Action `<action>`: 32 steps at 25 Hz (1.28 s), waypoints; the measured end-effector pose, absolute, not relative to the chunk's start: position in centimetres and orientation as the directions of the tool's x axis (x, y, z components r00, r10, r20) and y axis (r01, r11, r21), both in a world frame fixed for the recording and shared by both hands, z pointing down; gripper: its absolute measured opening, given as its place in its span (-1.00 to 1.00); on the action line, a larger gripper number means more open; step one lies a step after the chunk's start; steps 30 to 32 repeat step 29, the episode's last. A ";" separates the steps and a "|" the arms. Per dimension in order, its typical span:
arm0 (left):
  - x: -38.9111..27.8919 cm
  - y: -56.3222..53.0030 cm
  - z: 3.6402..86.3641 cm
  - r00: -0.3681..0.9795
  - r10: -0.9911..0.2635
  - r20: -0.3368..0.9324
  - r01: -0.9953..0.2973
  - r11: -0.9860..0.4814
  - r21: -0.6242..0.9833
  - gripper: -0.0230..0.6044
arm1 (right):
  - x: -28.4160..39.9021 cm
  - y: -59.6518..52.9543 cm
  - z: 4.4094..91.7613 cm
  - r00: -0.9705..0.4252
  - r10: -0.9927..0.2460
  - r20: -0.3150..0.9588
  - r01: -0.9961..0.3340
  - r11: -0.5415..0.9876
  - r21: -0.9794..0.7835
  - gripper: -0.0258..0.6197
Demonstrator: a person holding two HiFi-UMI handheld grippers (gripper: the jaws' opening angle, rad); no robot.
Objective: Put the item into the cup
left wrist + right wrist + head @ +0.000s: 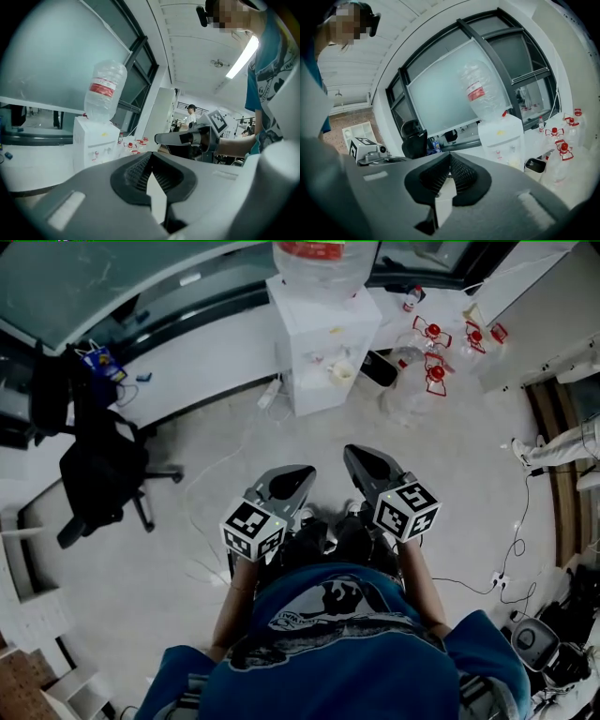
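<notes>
The left gripper [150, 159] and the right gripper [449, 161] are both clenched shut with nothing in them. The two sit side by side near the person's tummy. They point across the floor at one water cooler [319, 343]. No cup and no item show anywhere, so I cannot tell which gripper is nearer.
</notes>
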State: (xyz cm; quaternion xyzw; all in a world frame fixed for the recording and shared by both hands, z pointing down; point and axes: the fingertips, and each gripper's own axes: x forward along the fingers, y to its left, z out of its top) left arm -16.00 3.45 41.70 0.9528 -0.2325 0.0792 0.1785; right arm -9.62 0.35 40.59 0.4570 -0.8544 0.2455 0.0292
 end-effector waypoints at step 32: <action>-12.1 7.0 39.1 0.895 -0.402 0.193 -0.441 -0.862 0.249 -0.88 | -6.6 4.8 38.3 -0.581 -0.773 0.254 -0.805 0.499 -0.321 -0.92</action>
